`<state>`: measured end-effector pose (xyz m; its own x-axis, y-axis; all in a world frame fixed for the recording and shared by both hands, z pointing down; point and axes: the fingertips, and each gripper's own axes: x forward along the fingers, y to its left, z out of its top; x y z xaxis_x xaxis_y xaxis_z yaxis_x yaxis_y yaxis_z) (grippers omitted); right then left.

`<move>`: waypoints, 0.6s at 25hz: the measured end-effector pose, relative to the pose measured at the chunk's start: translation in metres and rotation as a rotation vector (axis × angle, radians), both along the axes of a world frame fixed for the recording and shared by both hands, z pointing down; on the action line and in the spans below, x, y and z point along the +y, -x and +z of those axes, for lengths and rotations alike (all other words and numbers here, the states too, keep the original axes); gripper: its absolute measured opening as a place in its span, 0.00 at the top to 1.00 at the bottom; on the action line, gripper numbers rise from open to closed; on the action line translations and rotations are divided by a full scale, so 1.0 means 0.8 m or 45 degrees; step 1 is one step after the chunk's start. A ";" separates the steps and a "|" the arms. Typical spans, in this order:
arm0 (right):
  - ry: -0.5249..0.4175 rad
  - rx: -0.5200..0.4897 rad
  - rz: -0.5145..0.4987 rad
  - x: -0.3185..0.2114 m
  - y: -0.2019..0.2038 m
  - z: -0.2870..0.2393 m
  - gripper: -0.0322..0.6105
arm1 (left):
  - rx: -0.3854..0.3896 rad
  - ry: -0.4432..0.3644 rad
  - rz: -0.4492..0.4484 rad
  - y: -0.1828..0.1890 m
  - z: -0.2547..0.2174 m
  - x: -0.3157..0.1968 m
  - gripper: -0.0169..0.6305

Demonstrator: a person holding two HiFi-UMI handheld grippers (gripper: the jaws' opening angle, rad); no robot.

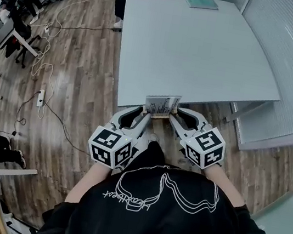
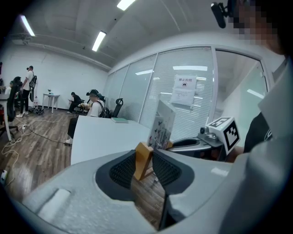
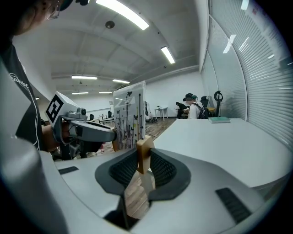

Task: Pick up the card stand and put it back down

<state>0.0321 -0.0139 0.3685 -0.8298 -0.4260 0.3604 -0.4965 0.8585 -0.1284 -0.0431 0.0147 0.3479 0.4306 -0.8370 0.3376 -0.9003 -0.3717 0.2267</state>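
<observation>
Both pinch wood: my left tongs (image 1: 148, 114) and right tongs (image 1: 173, 114) each clamp one end of the card stand (image 1: 162, 106), jaws parted only by its pale base. The printed card stands upright, in the air at the white table (image 1: 202, 51)'s near edge.

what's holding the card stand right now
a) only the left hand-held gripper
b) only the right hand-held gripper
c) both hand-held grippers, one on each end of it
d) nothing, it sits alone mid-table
c: the left hand-held gripper and the right hand-held gripper each clamp one wooden end of the card stand, as both gripper views show.
</observation>
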 end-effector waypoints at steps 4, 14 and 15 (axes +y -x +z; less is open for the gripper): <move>0.000 -0.014 0.008 0.010 -0.007 0.008 0.81 | -0.018 -0.007 0.016 -0.007 0.007 0.011 0.79; -0.003 -0.007 -0.010 0.024 0.007 0.017 0.81 | 0.003 0.002 -0.006 0.006 0.019 0.027 0.79; -0.004 -0.005 -0.012 0.025 0.008 0.018 0.81 | 0.006 0.004 -0.008 0.007 0.020 0.029 0.79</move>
<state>0.0257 0.0062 0.3831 -0.8352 -0.4192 0.3560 -0.4878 0.8636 -0.1275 -0.0488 0.0376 0.3641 0.4269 -0.8386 0.3383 -0.9015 -0.3654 0.2317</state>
